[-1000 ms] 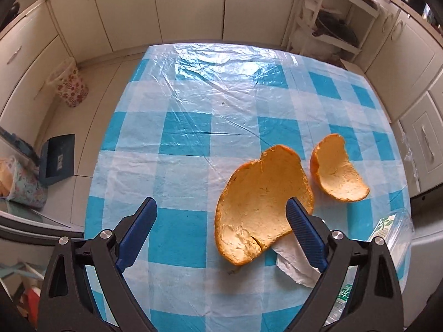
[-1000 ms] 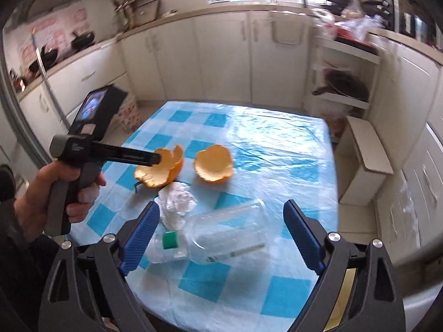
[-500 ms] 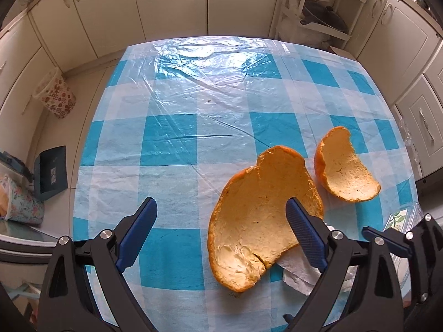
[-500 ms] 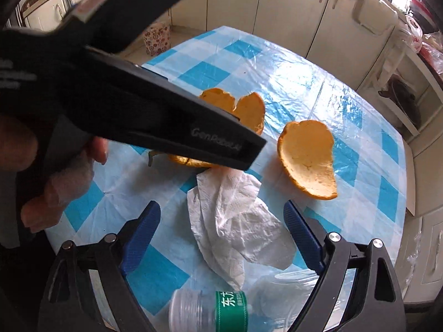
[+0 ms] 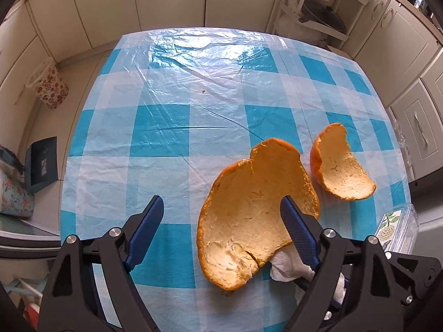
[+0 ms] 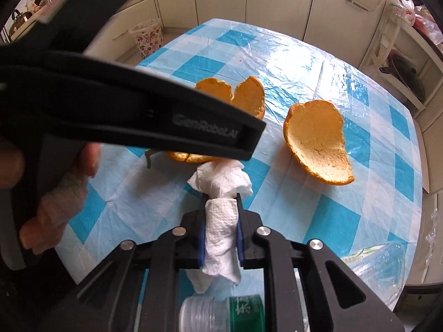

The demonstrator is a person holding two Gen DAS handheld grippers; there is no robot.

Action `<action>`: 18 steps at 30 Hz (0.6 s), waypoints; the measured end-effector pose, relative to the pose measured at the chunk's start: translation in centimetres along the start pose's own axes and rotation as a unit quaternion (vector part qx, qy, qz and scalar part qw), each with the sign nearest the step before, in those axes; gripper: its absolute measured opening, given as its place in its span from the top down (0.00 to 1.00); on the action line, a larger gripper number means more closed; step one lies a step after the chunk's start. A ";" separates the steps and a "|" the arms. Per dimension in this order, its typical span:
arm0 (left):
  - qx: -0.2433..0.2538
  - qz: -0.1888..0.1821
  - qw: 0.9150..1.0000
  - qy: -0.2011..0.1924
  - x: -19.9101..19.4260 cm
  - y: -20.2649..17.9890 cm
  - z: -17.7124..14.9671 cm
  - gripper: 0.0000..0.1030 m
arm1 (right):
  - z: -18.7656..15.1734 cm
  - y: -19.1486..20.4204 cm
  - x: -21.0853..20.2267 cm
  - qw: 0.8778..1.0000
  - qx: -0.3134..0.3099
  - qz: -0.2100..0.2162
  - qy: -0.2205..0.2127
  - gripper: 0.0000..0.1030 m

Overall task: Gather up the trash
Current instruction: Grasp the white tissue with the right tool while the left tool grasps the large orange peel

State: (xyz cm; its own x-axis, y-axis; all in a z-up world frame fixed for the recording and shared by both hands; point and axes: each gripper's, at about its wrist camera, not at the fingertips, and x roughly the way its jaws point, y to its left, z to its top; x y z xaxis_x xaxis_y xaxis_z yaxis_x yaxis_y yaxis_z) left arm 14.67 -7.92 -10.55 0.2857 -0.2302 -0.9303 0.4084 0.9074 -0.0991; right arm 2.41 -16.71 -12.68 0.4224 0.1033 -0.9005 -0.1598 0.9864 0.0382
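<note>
My right gripper (image 6: 221,202) is shut on a crumpled white paper tissue (image 6: 221,221), which also shows in the left wrist view (image 5: 290,265). My left gripper (image 5: 221,210) is open and empty, low over a large orange peel (image 5: 254,210); its right finger overlaps the peel. A smaller orange peel (image 5: 340,171) lies to the right, also in the right wrist view (image 6: 318,144). The large peel (image 6: 243,94) is partly hidden by the left gripper's body (image 6: 138,116). A clear plastic bottle (image 6: 221,312) with a green label lies under my right gripper.
The table has a blue and white checked plastic cloth (image 5: 166,116). A flowered waste bin (image 5: 49,85) stands on the floor at the left. Kitchen cabinets surround the table. A shelf unit with a pan (image 5: 324,16) is at the back right.
My right gripper has moved down onto the tissue and shut on it. My left gripper has edged forward toward the large peel and stays open.
</note>
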 end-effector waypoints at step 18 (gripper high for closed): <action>0.027 0.003 1.000 0.004 0.1 -0.7 -0.7 0.63 | -9.4 1.4 -10.7 0.982 0.094 0.103 -0.130 0.84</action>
State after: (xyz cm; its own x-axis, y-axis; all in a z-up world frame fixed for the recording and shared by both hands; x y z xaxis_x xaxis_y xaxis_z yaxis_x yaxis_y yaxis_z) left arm 13.76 -8.33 -10.79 0.2808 -0.2219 -0.9338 0.4530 0.8884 -0.0749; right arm -10.75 -17.59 -7.07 0.6153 0.3082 -0.7256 -0.1084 0.9448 0.3093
